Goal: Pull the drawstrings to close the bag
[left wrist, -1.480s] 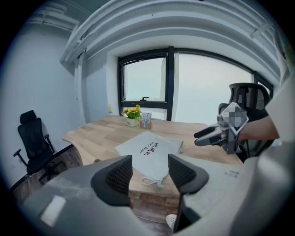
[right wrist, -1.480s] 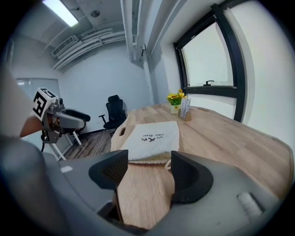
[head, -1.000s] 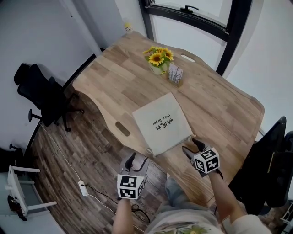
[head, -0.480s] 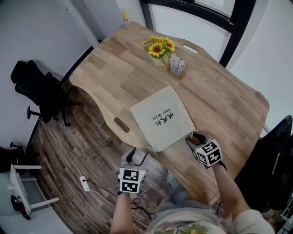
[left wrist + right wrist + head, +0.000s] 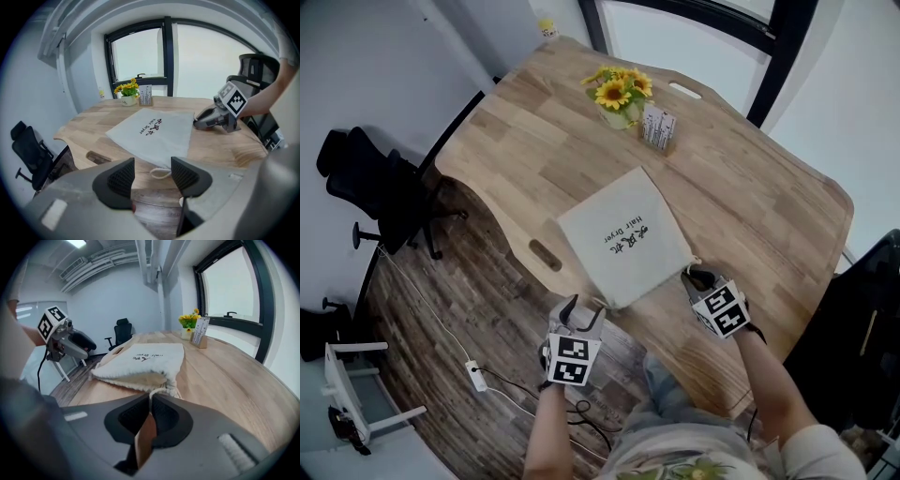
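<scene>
A cream drawstring bag [image 5: 623,239] with dark print lies flat on the wooden table [image 5: 750,216], its mouth toward me. My right gripper [image 5: 694,275] is at the bag's near right corner. Its jaws have just been closing and now pinch the right drawstring [image 5: 151,395], which runs from the open mouth of the bag [image 5: 145,359] into my right gripper [image 5: 151,405]. My left gripper [image 5: 581,306] hangs off the table's near edge, open. In the left gripper view, the left drawstring loop [image 5: 160,173] lies just beyond my left gripper [image 5: 152,172], untouched.
A pot of sunflowers [image 5: 619,97] and a small printed box [image 5: 659,127] stand at the table's far side. A slot [image 5: 546,255] cuts the table near its left edge. A black office chair [image 5: 370,187] and a power strip [image 5: 473,375] with cables are on the floor at left.
The right jaws went from open to shut on the cord at the bag's corner. The left gripper moved in toward the table edge and the bag's near left corner.
</scene>
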{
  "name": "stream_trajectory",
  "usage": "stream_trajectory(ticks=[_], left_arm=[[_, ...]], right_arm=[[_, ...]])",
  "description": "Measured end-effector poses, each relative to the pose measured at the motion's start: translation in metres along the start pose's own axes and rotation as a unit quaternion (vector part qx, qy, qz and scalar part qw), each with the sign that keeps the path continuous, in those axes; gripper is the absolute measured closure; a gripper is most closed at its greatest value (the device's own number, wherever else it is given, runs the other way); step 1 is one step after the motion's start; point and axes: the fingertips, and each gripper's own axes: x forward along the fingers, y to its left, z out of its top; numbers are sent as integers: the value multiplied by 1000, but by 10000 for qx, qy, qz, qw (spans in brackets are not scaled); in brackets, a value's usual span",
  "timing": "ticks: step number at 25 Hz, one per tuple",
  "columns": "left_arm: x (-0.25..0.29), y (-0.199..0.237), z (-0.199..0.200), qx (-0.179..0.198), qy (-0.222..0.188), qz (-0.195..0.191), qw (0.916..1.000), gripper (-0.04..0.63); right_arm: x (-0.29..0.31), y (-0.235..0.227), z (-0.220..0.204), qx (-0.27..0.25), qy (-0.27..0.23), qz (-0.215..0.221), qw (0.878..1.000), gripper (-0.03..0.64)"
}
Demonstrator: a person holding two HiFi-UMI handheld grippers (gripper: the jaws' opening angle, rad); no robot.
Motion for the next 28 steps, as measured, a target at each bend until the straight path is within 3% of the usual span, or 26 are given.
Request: stream_trajectory(ticks=[5,9,13,16,22,25,28], left_arm=[[12,9,-13,357,292,109,9989,351],[22,14,-19,1074,565,176,9925,351],[34,11,-27,2343,926,180,9676,351],[41,4,-23,2813,979,110,9545,351],[57,-8,-29,3038,1261,-264,9440,357],[63,-12,-31,2927,1451,-476,9439,373],[66,-19,-37,2515,1734,-836,9485,445]], right_arm=[[2,5,-1,-282,133,11,9995,600],[4,5,-3,-361,157,-24,9992,600],[3,4,-2,-270,162,-41,9995,600],[4,5,-3,-284,161,-6,9995,600],[3,5,-1,-308,131,-49,9994,601],[2,5,-1,-269,163,-84,9995,601],[2,4,-1,-291,139,-92,9994,601]])
